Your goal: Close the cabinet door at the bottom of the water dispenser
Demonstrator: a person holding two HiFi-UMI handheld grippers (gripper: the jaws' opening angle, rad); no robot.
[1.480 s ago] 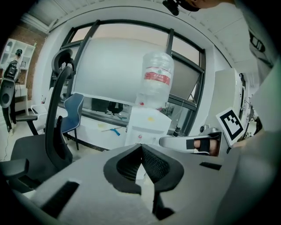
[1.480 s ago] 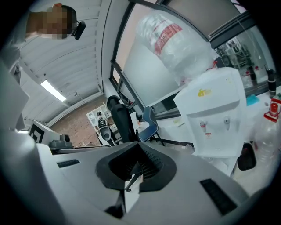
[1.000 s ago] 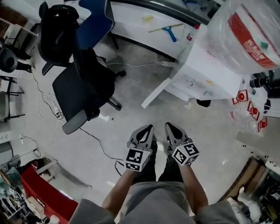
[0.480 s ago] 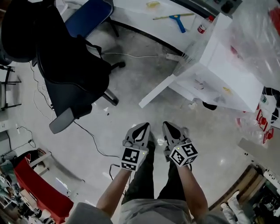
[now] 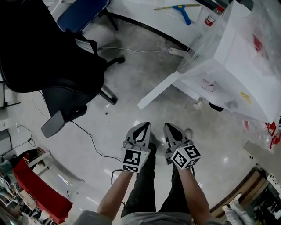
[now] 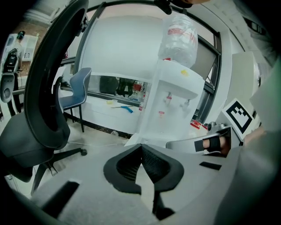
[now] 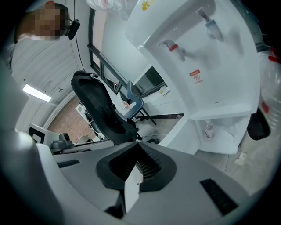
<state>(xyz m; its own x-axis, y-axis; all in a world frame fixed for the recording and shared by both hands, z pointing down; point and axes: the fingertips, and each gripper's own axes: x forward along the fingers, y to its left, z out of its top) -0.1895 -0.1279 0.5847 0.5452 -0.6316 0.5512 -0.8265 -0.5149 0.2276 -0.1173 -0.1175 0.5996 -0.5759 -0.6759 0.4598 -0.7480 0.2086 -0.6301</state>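
The white water dispenser point(image 5: 246, 57) stands at the upper right of the head view, and its bottom cabinet door point(image 5: 160, 91) is swung wide open over the floor. My left gripper point(image 5: 145, 126) and right gripper point(image 5: 169, 126) hang side by side above the floor, short of the door, both shut and empty. In the left gripper view the shut left gripper point(image 6: 141, 146) points at the dispenser point(image 6: 175, 101). Past the shut right gripper point(image 7: 138, 145) in its own view, the door point(image 7: 186, 129) stands open beside the cabinet, where a small bottle point(image 7: 208, 129) is inside.
A black office chair point(image 5: 52, 57) fills the upper left, with a blue chair point(image 5: 83, 13) behind it. A cable point(image 5: 94, 143) runs across the floor left of the grippers. A red box point(image 5: 39, 189) sits at the lower left. A blue scraper point(image 5: 182, 9) lies on the white ledge.
The head view has dropped lower: chair and dispenser loom larger and have slid outward. Both grippers stay shut, side by side, at about the same spot in the picture.
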